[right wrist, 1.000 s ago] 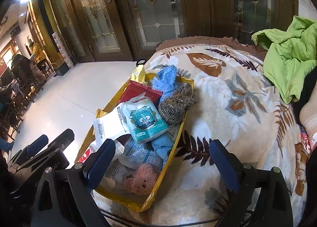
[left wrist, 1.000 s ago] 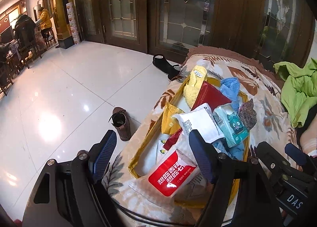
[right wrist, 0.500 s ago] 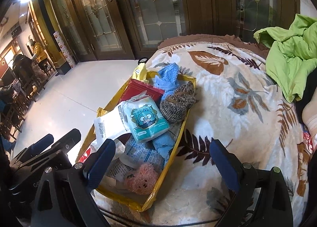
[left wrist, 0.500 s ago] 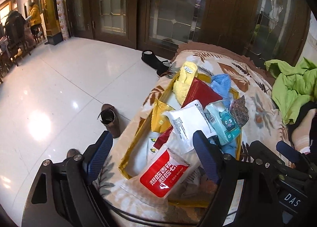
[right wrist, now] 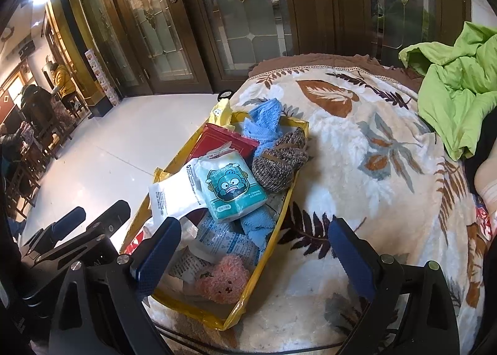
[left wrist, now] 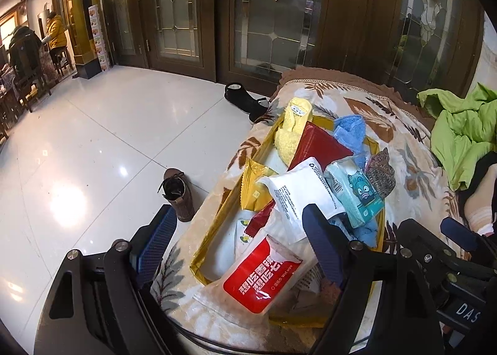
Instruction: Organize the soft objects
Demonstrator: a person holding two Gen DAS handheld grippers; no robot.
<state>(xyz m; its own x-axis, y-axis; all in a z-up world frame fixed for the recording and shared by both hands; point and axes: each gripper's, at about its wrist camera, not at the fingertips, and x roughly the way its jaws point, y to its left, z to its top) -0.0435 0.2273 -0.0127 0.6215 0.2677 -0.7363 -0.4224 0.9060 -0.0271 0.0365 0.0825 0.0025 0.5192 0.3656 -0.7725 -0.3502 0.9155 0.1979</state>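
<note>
A yellow box [left wrist: 196,269] sits on a leaf-print blanket, heaped with soft things. A red wet-wipe pack [left wrist: 264,274] lies nearest, then a white pouch [left wrist: 298,187], a teal tissue pack [left wrist: 357,193], a yellow towel [left wrist: 292,134], a blue cloth [left wrist: 351,131] and a brown knit piece [left wrist: 380,173]. My left gripper [left wrist: 239,231] hovers open over the red pack. In the right wrist view, the box [right wrist: 186,308] also holds a pink plush bear [right wrist: 223,277], beside the tissue pack [right wrist: 230,187] and knit piece [right wrist: 279,162]. My right gripper [right wrist: 254,243] hangs open above the box's near right corner.
The blanket [right wrist: 357,168] spreads wide to the right of the box. A green jacket [right wrist: 453,91] lies at the far right, with a person's socked foot [right wrist: 487,181] below it. A brown boot [left wrist: 180,196] and a black shoe [left wrist: 245,100] stand on the tiled floor.
The left gripper swayed a little sideways over the box and came back. The right gripper has hardly moved. Both stay open with nothing taken.
</note>
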